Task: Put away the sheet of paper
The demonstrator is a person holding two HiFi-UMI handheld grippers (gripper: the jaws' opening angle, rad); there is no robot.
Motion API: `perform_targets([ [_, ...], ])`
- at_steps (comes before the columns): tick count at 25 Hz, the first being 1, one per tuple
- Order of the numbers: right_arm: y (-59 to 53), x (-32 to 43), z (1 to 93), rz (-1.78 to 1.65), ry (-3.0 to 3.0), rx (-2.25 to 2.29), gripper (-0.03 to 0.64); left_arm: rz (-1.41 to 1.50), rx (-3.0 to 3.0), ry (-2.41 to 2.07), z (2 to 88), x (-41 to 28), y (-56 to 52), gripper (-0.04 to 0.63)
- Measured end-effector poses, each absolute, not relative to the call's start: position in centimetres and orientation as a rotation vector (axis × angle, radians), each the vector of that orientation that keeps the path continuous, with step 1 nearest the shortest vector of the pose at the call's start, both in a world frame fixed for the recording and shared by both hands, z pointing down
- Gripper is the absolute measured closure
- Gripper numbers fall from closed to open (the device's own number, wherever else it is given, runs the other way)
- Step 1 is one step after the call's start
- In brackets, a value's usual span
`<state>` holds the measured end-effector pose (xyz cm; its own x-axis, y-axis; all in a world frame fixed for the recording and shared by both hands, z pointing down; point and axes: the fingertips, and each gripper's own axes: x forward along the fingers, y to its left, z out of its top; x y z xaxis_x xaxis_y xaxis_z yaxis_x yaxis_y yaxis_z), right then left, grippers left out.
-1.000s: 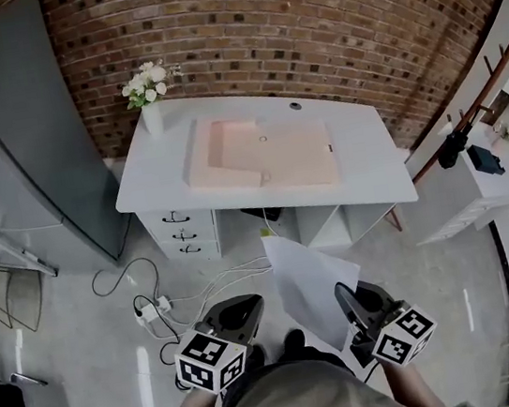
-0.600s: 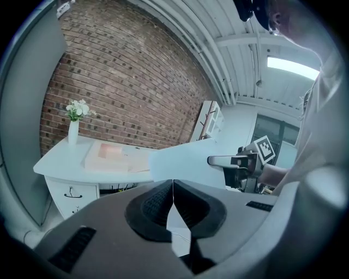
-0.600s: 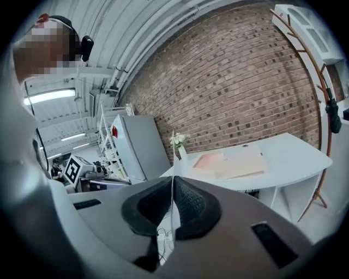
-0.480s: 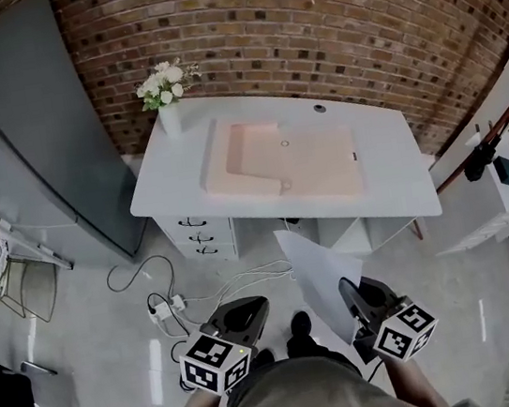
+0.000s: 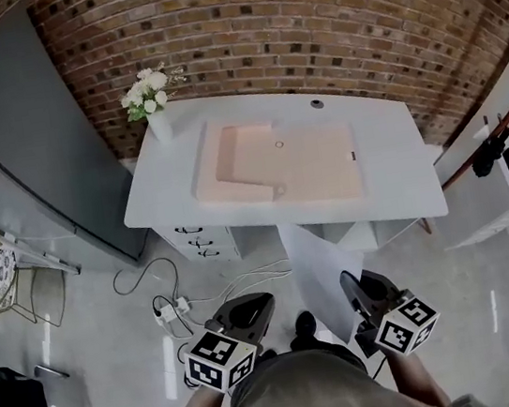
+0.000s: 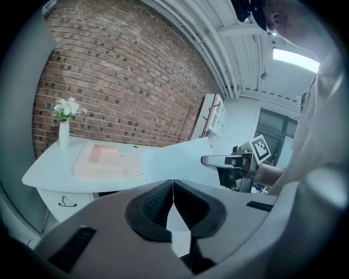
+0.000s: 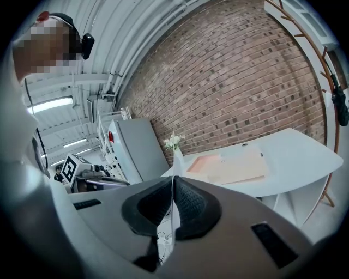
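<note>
Sheet of paper (image 5: 314, 269) is held in the air over the floor, short of the tabletop's (image 5: 391, 168) front edge. A vase of flowers (image 5: 149, 100) is seen at the tabletop's back left corner, and a pink folder (image 5: 277, 161) lies across its middle. The left hand-held gripper (image 5: 251, 307) is carried with its jaws pressed together on nothing. The right hand-held gripper (image 5: 354, 285) is clamped on the sheet's near edge. With only one edge pinched, the sheet could likely be bent, or be creased against the tabletop's front edge.
</note>
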<state>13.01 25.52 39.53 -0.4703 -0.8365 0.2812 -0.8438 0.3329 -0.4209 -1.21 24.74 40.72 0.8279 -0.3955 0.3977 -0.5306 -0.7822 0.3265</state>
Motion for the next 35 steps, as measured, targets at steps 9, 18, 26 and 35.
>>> perform_targets([
  [9,23.2,17.6,40.9,0.927,-2.6,1.618,0.594,0.513,2.62,-0.644,40.0,5.3,22.5,0.578],
  [18,19.1,23.4,41.1,0.945,-2.632,1.554,0.594,0.541,2.601,-0.688,40.0,10.6,19.0,0.578],
  [26,16.0,27.5,40.5,0.94,-2.649,1.559,0.594,0.482,2.628,-0.704,39.0,13.9,17.1,0.58],
  [35,14.2,28.6,41.3,0.972,-2.664,1.534,0.594,0.251,2.791,-0.697,35.1,14.7,16.1,0.581],
])
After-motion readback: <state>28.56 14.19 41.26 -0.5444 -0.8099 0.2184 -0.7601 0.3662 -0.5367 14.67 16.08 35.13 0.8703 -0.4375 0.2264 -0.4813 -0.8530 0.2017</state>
